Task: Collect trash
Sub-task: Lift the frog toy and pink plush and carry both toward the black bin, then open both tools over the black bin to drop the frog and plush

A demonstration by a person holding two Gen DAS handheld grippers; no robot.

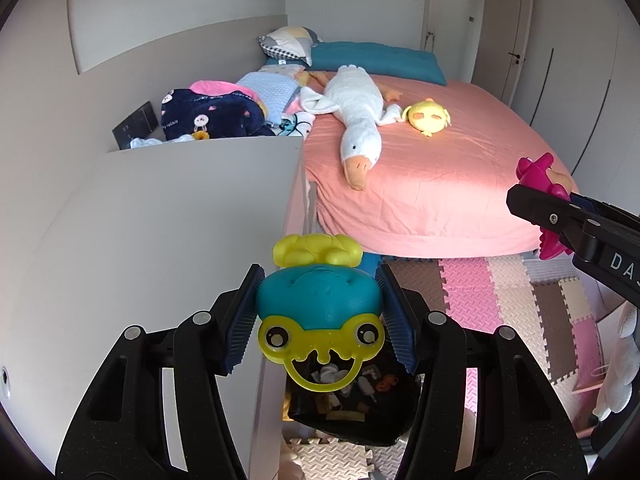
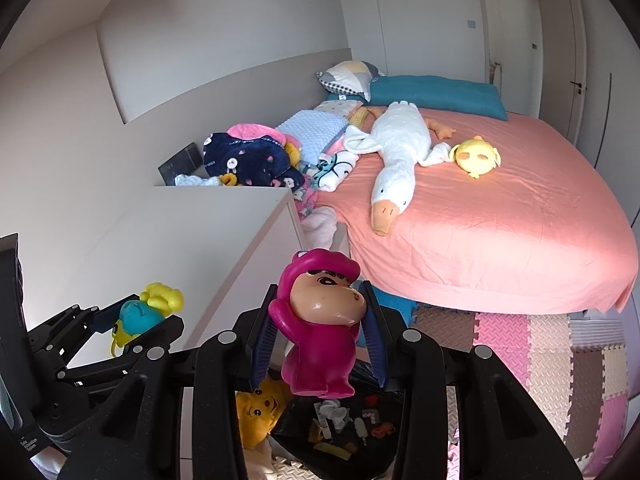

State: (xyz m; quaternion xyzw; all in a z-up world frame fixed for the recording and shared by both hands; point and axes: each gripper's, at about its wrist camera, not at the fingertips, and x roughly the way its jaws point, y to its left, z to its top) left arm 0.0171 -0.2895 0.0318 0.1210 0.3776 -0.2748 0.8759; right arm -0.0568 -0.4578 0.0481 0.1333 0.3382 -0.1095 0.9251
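Observation:
My left gripper (image 1: 320, 304) is shut on a teal and yellow frog toy (image 1: 320, 300), held in the air over a black trash bag (image 1: 352, 412) with small scraps in it. The toy also shows in the right wrist view (image 2: 138, 316). My right gripper (image 2: 320, 320) is shut on a magenta cartoon figure (image 2: 320, 344), held above the same bag (image 2: 340, 428). In the left wrist view the right gripper (image 1: 536, 208) and the magenta figure (image 1: 538, 172) sit at the right edge.
A white cabinet (image 1: 180, 208) stands at the left beside a bed with a pink sheet (image 1: 440, 168). On the bed lie a white goose plush (image 1: 360, 120), a yellow plush (image 1: 428, 116) and piled clothes (image 1: 216, 112). Foam floor mats (image 1: 500, 304) cover the floor. A yellow plush (image 2: 256, 412) lies by the bag.

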